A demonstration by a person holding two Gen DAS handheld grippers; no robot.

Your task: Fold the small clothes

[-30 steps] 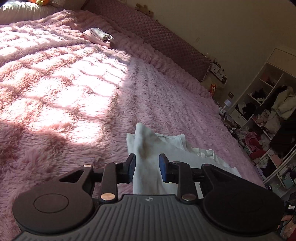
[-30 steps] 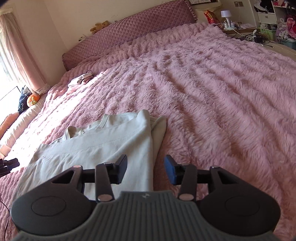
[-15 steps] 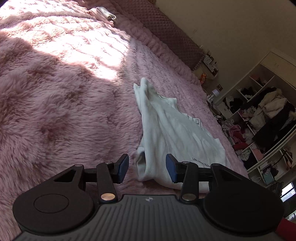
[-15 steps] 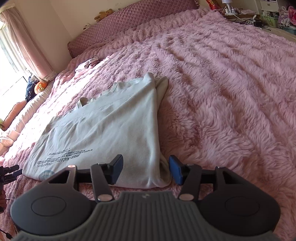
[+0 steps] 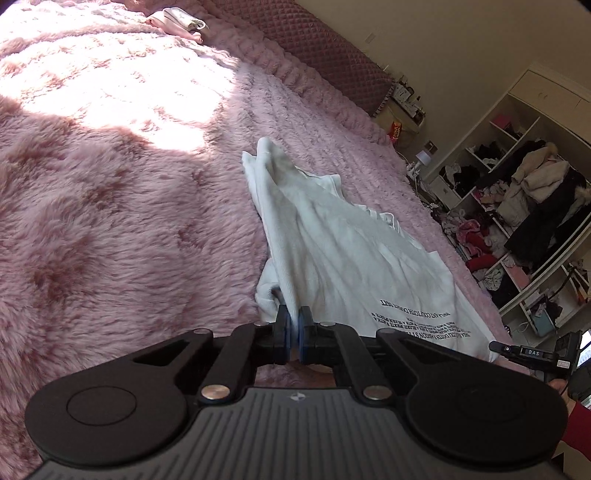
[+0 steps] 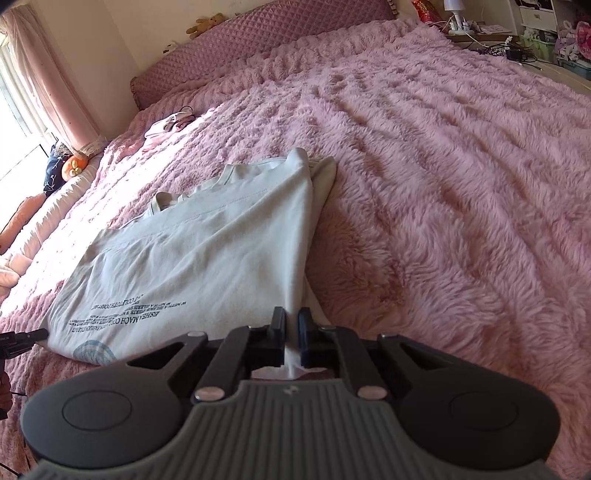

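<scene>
**A:** Left wrist view first: the left tongs (image 5: 294,322) are pressed together on the near hem of the white T-shirt (image 5: 343,251), pinching cloth at its left near corner. The fabric rises into the pads a little, so that corner looks lifted off the bed.

**B:** And the right wrist view shows the same at the other corner. The right tongs (image 6: 291,322) are pinching the shirt's right near edge, with a thin strip of cloth running down between the pads.

**A:** So both near corners are gripped. Where does the T-shirt (image 6: 207,258) lie beyond that?

**B:** Spread on the pink fluffy bedspread (image 6: 461,177), printed side up, lettering near the hem. The sides look already folded in, since a sleeve edge pokes out along the right side. The collar points to the far end, toward the quilted headboard (image 6: 266,40).

**A:** Then I judge the step in hand is the lengthwise fold: hem up toward collar.

**B:** Agreed. The next move calls for raising both corners together, level, and carrying them far across the shirt so the hem lands near the neckline.

**A:** Keep the pull even, or the tucked sides may slide out on that plush pile.

**B:** Farther off, a small pink garment (image 5: 177,24) lies near the headboard, well apart from the shirt.
</scene>
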